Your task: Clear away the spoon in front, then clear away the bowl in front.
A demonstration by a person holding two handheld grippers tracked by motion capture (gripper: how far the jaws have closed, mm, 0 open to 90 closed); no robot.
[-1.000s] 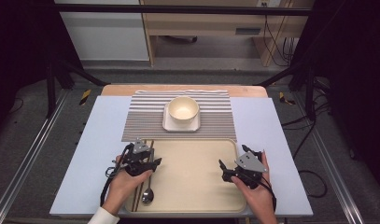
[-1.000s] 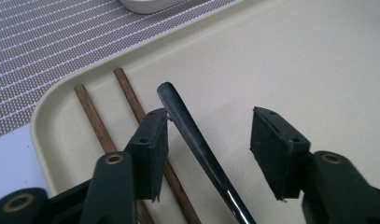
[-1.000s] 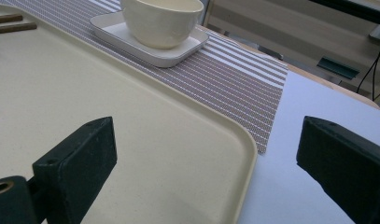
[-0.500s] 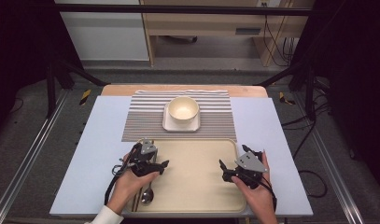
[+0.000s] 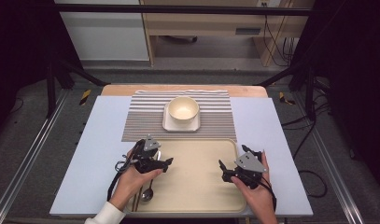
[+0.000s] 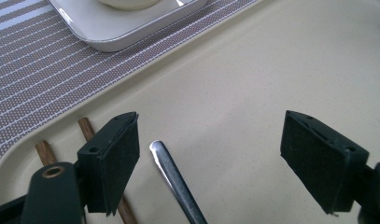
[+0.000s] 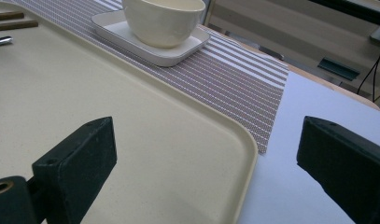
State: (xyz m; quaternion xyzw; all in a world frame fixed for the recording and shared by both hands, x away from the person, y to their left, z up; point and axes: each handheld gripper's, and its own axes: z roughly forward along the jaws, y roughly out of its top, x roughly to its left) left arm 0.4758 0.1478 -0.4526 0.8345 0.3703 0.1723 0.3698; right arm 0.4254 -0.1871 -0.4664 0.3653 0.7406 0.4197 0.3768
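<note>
Spoon (image 6: 176, 179) lying flat on the beige tray (image 5: 197, 186), at the lower left of the high view, beside two chopsticks (image 6: 87, 130): cutlery grouped along the tray's left edge. The left gripper (image 5: 165, 162) hangs just above the handle; its jaws have just been opening and stand released, nothing pressed between them. The right gripper (image 5: 223, 170), likewise released, straddles the tray's right rim. Beyond, a bowl (image 5: 183, 108) sits on a square plate (image 5: 167, 125) upon the striped placemat (image 5: 215, 116), centred on the worktop (image 5: 267, 126).

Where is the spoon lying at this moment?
The spoon lies on the tray's left side in the high view, beside the chopsticks, under the open left gripper.
</note>
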